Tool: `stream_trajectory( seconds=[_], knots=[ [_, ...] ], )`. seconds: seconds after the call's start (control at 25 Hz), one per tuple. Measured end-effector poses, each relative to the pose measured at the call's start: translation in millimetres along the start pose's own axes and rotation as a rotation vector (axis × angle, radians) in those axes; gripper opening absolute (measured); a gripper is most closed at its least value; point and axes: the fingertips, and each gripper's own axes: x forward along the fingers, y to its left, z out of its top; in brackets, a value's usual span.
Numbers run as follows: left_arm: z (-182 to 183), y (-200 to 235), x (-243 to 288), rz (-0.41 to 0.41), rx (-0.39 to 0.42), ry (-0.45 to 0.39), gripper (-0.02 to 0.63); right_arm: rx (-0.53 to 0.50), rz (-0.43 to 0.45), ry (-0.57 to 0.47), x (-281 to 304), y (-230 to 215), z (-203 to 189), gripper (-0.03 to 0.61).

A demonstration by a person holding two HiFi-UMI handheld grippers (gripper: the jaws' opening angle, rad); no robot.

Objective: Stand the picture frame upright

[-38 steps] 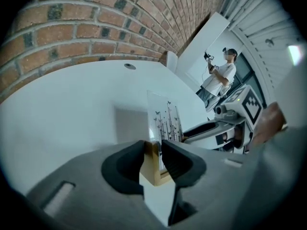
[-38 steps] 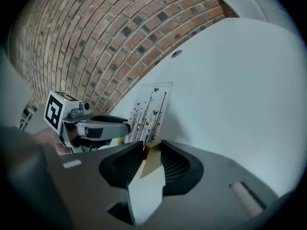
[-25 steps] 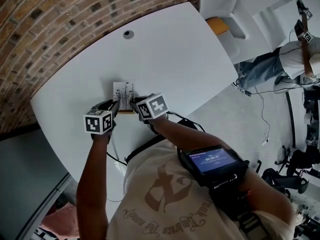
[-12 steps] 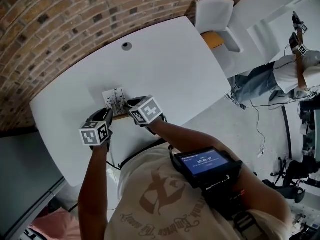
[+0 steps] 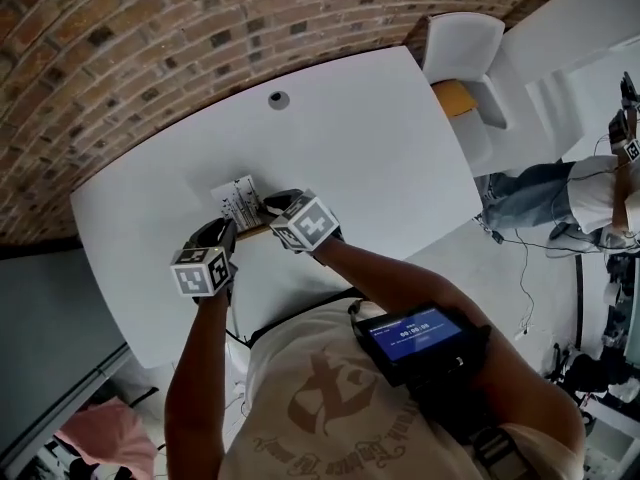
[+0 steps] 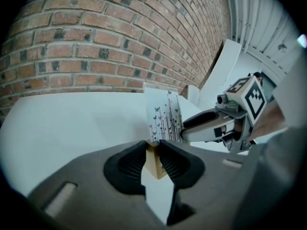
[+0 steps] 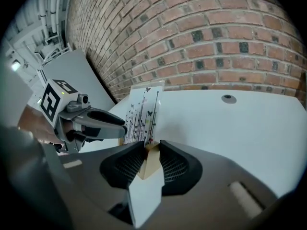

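The picture frame [image 5: 238, 200] is a white card printed with thin stems and butterflies, set in a pale wooden base [image 6: 156, 164]. It is tilted over the white table [image 5: 380, 158], with a gripper at each end of the base. My left gripper [image 5: 225, 230] [image 6: 152, 150] has just been closing, with the base's end between its pads, and is shut on it. My right gripper [image 5: 270, 204] [image 7: 151, 150] is shut on the other end [image 7: 149, 164]. The card [image 7: 141, 111] rises beyond the jaws. Each gripper view shows the other gripper beside the card.
A brick wall [image 5: 150, 38] runs along the table's far side. A round cable hole [image 5: 278, 99] lies in the tabletop beyond the frame. A white chair with an orange seat [image 5: 460, 63] stands at the far right corner. Another person [image 5: 560, 193] is on the floor to the right.
Both grippers have rolled with the frame held between them, and its card now leans at a different angle. The right gripper has shifted a little; the left stays in place.
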Motion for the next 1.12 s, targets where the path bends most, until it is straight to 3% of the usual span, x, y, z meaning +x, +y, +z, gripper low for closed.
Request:
stream_trajectory(
  seconds=[0.36,0.8,1.12],
  knots=[
    [36,12,34,0.019,-0.001,-0.019,0.084,-0.106,0.015,-0.029,10,-43,34,0.109],
    [103,39,83,0.039,0.085,-0.071,0.084,-0.196,0.012,-0.120,29,-104,94,0.110],
    [129,54,114,0.080,0.121,-0.085,0.087,-0.254,0.005,-0.164,44,-141,119,0.109]
  ],
)
